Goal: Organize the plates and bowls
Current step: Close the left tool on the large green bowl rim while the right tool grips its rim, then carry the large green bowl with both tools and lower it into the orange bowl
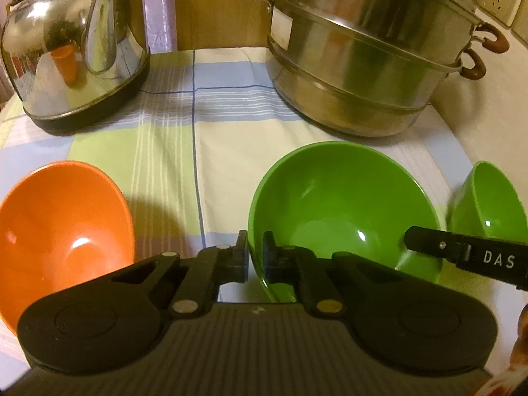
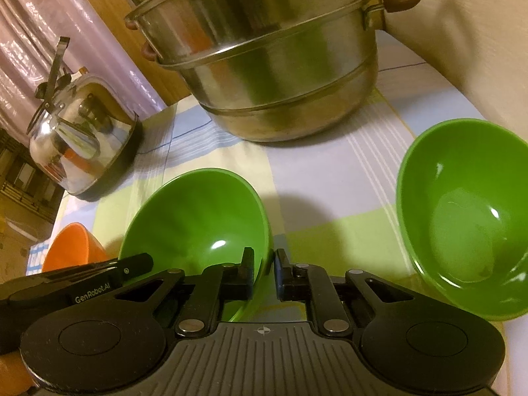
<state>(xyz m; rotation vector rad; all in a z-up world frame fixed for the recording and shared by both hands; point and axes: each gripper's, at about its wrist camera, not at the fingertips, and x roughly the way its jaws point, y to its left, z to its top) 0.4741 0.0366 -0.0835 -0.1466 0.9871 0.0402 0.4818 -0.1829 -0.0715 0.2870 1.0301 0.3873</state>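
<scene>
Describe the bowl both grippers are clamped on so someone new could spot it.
Start at the big steel steamer pot at the back of the checked cloth. In front of it sit three bowls; take the middle one, the large green bowl. Its neighbours are an orange bowl and a smaller green bowl.

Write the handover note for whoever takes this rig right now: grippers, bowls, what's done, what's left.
Left gripper: shut on the near-left rim of the middle green bowl.
Right gripper: shut on the same bowl's near-right rim.
That bowl appears slightly tilted toward the grippers; whether it is off the checked cloth is unclear.
Orange bowl sits left of it, second green bowl right, both upright and separate.
Done: both grips are set.
Left: no bowls nested yet; probably stack all three.
</scene>
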